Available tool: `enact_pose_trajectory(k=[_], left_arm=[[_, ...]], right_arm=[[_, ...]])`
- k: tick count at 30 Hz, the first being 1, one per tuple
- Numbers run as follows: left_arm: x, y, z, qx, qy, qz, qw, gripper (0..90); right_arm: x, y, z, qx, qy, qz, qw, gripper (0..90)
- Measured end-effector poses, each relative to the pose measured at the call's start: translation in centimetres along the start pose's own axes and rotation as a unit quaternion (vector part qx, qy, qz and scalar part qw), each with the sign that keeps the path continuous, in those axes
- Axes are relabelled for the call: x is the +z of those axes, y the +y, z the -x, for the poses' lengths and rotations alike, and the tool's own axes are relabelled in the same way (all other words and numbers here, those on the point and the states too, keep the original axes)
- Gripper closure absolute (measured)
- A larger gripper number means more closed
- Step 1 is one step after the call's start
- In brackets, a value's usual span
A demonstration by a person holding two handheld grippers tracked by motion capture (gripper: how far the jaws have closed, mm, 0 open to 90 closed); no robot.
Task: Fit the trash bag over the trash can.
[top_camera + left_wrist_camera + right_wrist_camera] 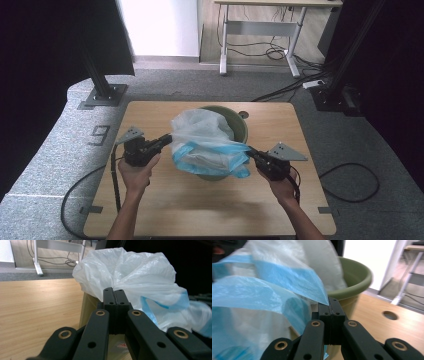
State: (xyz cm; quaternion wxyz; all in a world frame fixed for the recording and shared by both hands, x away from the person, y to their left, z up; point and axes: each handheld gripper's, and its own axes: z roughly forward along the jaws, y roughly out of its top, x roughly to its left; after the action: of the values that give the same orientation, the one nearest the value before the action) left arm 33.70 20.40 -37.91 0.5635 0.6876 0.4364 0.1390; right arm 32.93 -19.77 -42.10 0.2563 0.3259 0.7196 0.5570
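At the bottom of the high view, the person's forearms are coming in over the table [165,210], each hand holding a gripper low and level at mid-frame. The left gripper [167,138] is clamping the left edge of the bag [207,142]; in the left gripper view its jaws are sitting tight together with white film bunching out just beyond their tips at centre frame. The right gripper [250,150] is pinching the bag's blue-banded edge [287,280] on the opposite side; in the right gripper view the jaws are meeting on a corner of that blue film at centre frame. Gripping opposite edges looks meant to be stretching the bag's mouth wide, probably so it can go over the rim. The bag is hanging between the two grippers at the centre of the high view, draping over the near side of the green bin [239,125], which is standing on the table just behind it.
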Motion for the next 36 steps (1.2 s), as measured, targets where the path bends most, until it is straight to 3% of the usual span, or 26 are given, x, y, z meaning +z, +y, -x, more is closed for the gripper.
enact_pose_trajectory(k=[2, 11, 19, 28, 32, 36], left_arm=[[0.5, 0.6, 0.2, 0.008, 0.002, -0.008, 0.9999, 89.9], [2.6, 2.4, 0.0, 0.015, 0.001, -0.031, 0.9994, 89.8], [3.7, 3.3, -1.8, -0.006, 0.006, -0.039, 0.9992, 89.8], [4.4, 2.9, -2.5, -0.015, 0.009, -0.044, 0.9989, 89.8], [3.2, 2.9, -1.5, 0.01, -0.029, -0.029, 0.9991, 84.5], [1.8, 3.1, -0.1, 0.047, -0.044, -0.014, 0.9978, 75.5]], right_arm=[[0.3, 0.6, 0.5, -0.01, -0.017, -0.004, 0.9998, 88.5], [1.9, 2.9, 3.8, -0.002, -0.047, -0.014, 0.9988, 88.5], [5.0, 4.1, 5.9, -0.005, -0.047, -0.016, 0.9988, 88.3], [6.7, 3.4, 6.6, 0.015, -0.049, -0.016, 0.9986, 88.2], [6.2, 3.6, 6.5, 0.02, -0.046, -0.005, 0.9987, 88.2], [4.7, 4.3, 6.3, 0.019, -0.042, 0.016, 0.9988, 88.2]])
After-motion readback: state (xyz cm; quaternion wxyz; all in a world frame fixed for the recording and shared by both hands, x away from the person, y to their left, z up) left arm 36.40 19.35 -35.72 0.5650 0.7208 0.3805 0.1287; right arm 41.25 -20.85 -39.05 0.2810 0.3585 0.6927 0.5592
